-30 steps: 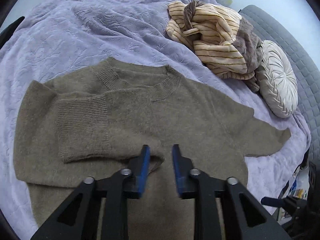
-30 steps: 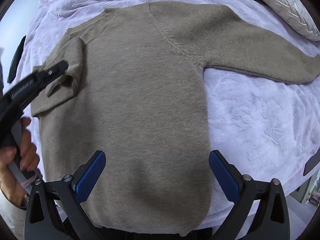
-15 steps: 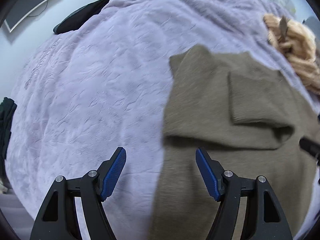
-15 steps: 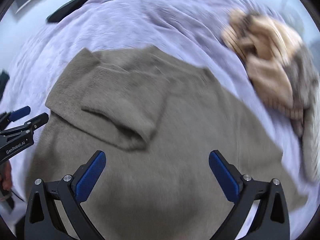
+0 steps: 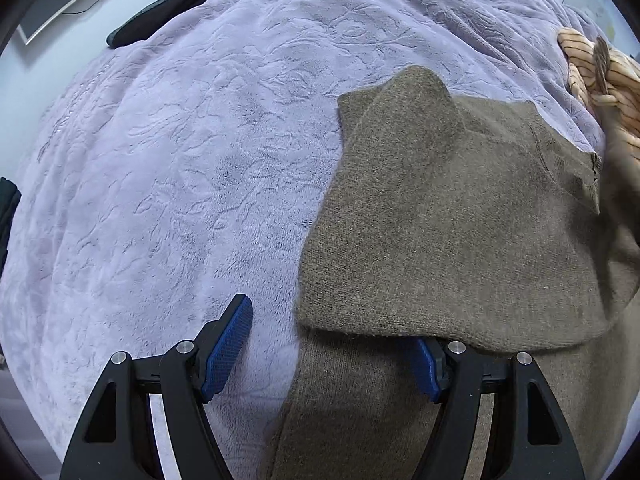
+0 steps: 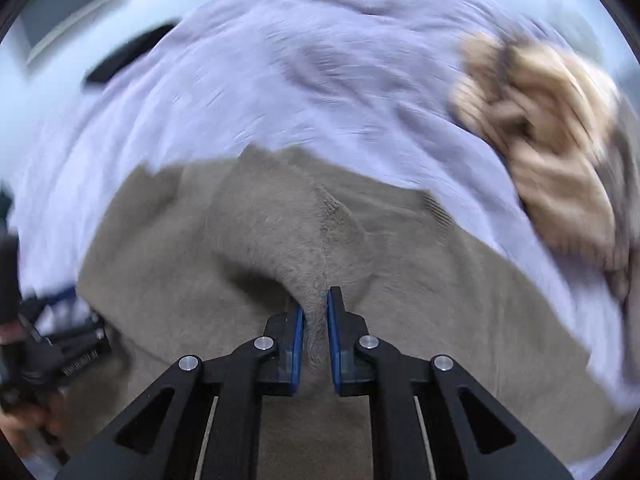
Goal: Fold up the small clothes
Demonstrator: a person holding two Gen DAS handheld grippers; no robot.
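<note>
Right hand-held gripper (image 6: 316,320) now pinching brown sweater (image 6: 400,300), left hand-held gripper (image 5: 332,344) spread, lettering blurred

Olive-brown sweater (image 5: 460,220), sleeve folded inward

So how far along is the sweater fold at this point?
Done: one sleeve lies folded across the brown sweater. In hand: the right gripper has just closed its jaws, pinching a ridge of knit; the left gripper is open astride the sweater's edge. Left: the remaining folds, then the striped garment.
</note>
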